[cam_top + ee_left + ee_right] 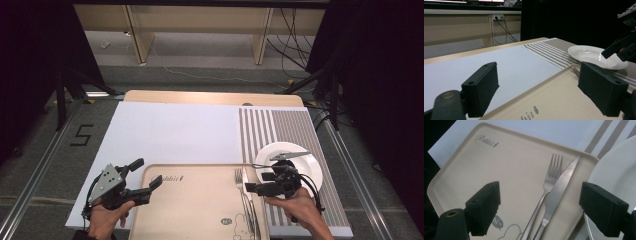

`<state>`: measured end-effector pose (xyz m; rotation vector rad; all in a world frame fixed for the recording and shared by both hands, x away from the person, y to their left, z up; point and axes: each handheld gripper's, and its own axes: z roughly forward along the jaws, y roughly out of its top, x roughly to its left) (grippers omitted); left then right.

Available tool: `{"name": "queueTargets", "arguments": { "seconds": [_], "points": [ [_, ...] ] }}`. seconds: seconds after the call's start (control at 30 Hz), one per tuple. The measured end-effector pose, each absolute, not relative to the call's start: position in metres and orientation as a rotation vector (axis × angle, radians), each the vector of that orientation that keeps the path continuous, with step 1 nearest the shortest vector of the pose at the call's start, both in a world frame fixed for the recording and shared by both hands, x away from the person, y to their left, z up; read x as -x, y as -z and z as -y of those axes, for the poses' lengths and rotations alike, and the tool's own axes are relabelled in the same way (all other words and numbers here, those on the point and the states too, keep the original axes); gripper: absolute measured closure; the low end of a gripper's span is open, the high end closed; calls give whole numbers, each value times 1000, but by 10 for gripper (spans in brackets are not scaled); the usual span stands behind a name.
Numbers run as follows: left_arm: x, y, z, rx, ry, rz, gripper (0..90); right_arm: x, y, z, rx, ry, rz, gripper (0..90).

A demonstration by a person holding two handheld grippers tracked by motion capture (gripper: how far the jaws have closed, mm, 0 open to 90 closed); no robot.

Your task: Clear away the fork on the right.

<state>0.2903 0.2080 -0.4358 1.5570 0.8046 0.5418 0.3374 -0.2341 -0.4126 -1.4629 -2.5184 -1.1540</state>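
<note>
right gripper view: silver metal fork [544, 192] and knife [557, 192] lie together along the beige plastic tray's [499, 170] right edge. right gripper [540, 205] gapes wide above them, holding nothing. left gripper [539, 92] is also wide open, empty.

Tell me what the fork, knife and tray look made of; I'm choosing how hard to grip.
Fork and knife: likely stainless steel, with a grey, brushed-to-shiny sheen and thin, hard edges. Tray: probably matte plastic or melamine, judging by its even beige surface, rounded moulded rim and printed lettering; it could also be a wood-fibre composite.

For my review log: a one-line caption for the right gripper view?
Open right gripper above fork and knife on a tray.
</note>
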Motion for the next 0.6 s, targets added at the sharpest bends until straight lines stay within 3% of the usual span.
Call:
{"name": "queueTargets", "arguments": {
  "seconds": [0.6],
  "points": [
    [-291, 436, -207, -1556, -540, -807, 160, -333, 416, 263, 1599, 1260, 2398, 183]
  ]
}}
